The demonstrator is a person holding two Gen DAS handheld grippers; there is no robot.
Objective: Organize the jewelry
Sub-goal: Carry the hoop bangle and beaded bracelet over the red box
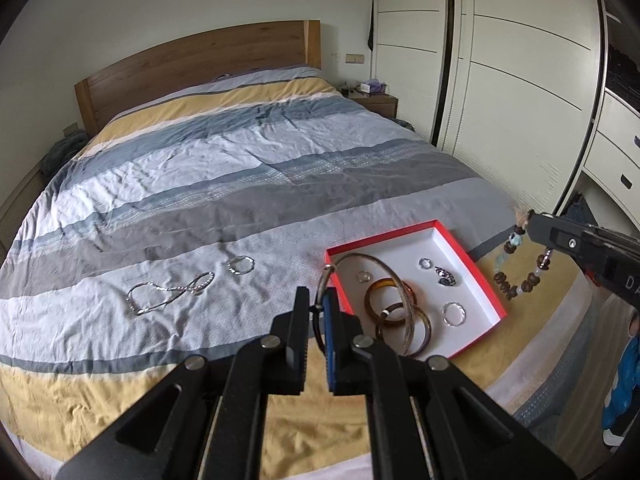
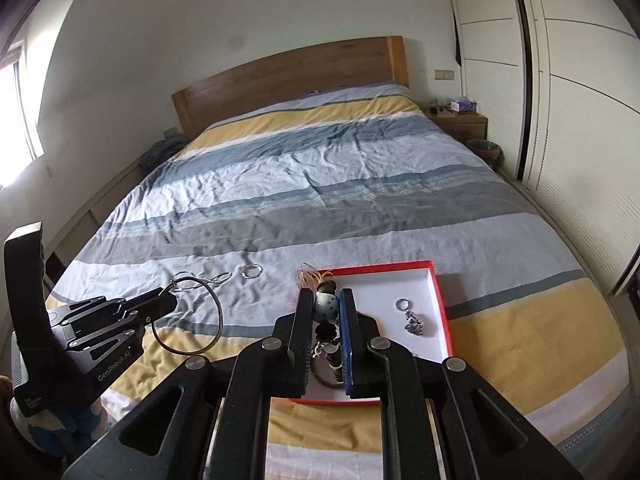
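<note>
Left claw [image 1: 316, 312]: jaws nearly closed, clamped on a thin hoop necklace [image 1: 384, 280], a rigid wire ring w/ a small loop at the gripped end. In the left wrist view the hoop arcs from the claw tips out to the right, over the near-left corner of the box. In the right wrist view the hoop hangs below the claw tips, plane roughly vertical, above the bedspread.

Right claw [image 2: 326, 308]: jaws nearly closed on a beaded bracelet [image 2: 326, 308]. Pale spotted bead sits between the pads; a fibrous tassel sticks up past the tips. In the left wrist view the bracelet loop droops under the claw, w/ dark wood beads and pale glassy beads, to the right of the box.

Container: shallow rectangular box [image 1: 416, 231], red outside, white inside, open top, lying flat on the bed [image 1: 240, 168] near the foot end. Contents: two amber-brown bangles [image 1: 390, 298] overlapping, three small silver rings [image 1: 455, 314], one dark metallic cluster piece [image 1: 444, 276].

Outside box, left of it on the bedspread: silver chain [image 1: 168, 292], long axis running left-right, and a silver ring [image 1: 241, 266] just past its right end.

Bedspread: wrinkled fabric, striped grey, blue, white, yellow.
</note>
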